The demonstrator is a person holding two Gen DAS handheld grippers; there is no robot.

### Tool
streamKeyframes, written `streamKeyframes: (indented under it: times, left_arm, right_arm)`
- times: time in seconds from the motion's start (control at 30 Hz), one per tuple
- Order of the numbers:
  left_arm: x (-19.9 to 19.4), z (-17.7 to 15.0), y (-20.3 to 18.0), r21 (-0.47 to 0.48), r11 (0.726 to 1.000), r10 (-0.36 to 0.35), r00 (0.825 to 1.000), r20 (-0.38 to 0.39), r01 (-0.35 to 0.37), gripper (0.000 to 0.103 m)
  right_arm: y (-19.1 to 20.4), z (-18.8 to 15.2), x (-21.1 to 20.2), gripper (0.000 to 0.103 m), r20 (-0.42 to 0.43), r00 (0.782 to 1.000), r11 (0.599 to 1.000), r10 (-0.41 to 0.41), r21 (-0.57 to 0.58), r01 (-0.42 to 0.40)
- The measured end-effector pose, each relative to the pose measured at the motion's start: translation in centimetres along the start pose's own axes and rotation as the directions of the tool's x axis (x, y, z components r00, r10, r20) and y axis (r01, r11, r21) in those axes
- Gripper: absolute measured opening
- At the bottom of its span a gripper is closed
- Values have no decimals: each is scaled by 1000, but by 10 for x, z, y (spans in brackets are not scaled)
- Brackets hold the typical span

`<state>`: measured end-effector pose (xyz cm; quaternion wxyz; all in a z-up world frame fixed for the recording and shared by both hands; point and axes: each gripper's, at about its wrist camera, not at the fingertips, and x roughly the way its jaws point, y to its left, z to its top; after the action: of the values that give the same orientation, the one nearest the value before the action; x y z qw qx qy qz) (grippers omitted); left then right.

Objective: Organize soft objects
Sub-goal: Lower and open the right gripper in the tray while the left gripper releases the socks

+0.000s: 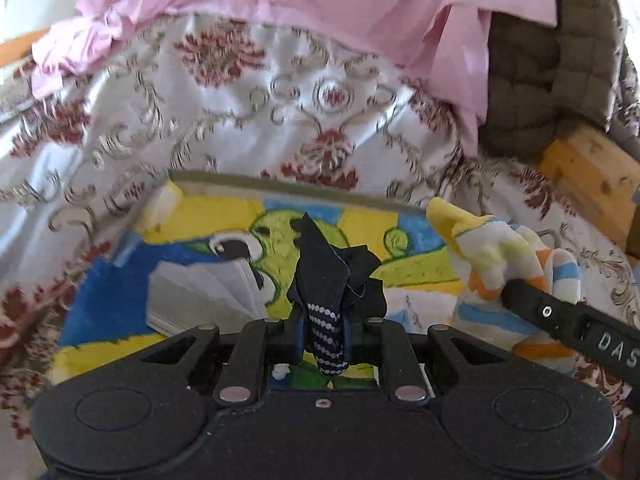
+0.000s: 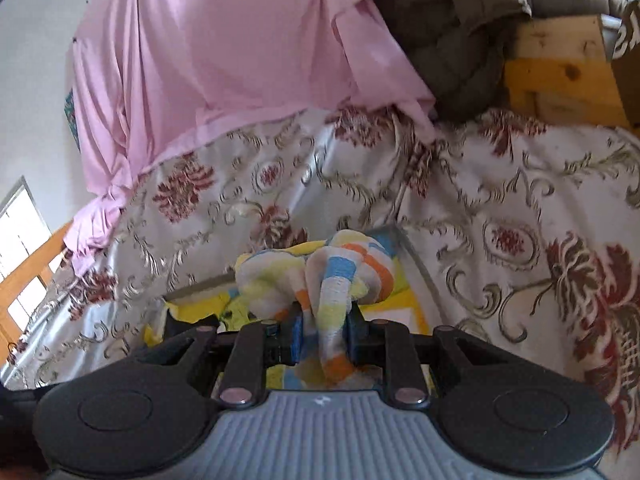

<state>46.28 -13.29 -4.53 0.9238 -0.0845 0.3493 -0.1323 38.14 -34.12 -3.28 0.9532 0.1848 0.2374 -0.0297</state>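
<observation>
My left gripper (image 1: pixel 326 334) is shut on a dark navy sock with white dots (image 1: pixel 328 280) and holds it above a colourful cartoon mat (image 1: pixel 192 220). My right gripper (image 2: pixel 322 334) is shut on a bundled striped sock (image 2: pixel 320 272) in white, yellow, blue and orange. The same striped sock (image 1: pixel 500 252) shows at the right of the left wrist view, with a finger of the right gripper (image 1: pixel 560 316) across it. The mat (image 2: pixel 404 300) lies under the striped sock in the right wrist view.
A white floral bedspread (image 1: pixel 240 92) covers the bed around the mat. A pink sheet (image 2: pixel 224 48) hangs at the back. A brown quilted blanket (image 1: pixel 524 92) and a wooden bed frame (image 2: pixel 560 64) are at the back right.
</observation>
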Motion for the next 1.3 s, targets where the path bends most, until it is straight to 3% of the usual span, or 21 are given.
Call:
streamKeyframes:
  times: [0.3,0.73,0.8,0.97,1.3]
  left_arm:
    - [25,-7,10,-54,998,15,996,-83,-20,19]
    - [27,-7,12,-71,996,38,991,-130,-48,22]
    - [27,-7,12,-75,996,39,990,-133,-50,28]
    - [18,-7,13,-93,994,50,992,-113,-61,54]
    - [-48,9,12,-95,993,67,997,23,-65,79]
  right_arm:
    - [0,-3,13,27,-67,998,999,10,35,-7]
    - [-7,-2,15,37,-108,994,998,18,66,-11]
    - [-8,-2,14,39,-108,994,997,20,74,-12]
    - [-9,-1,11,58,-114,993,997,24,82,-14]
    - [-11,20,-39,86,-37,998,993,57,110,-52]
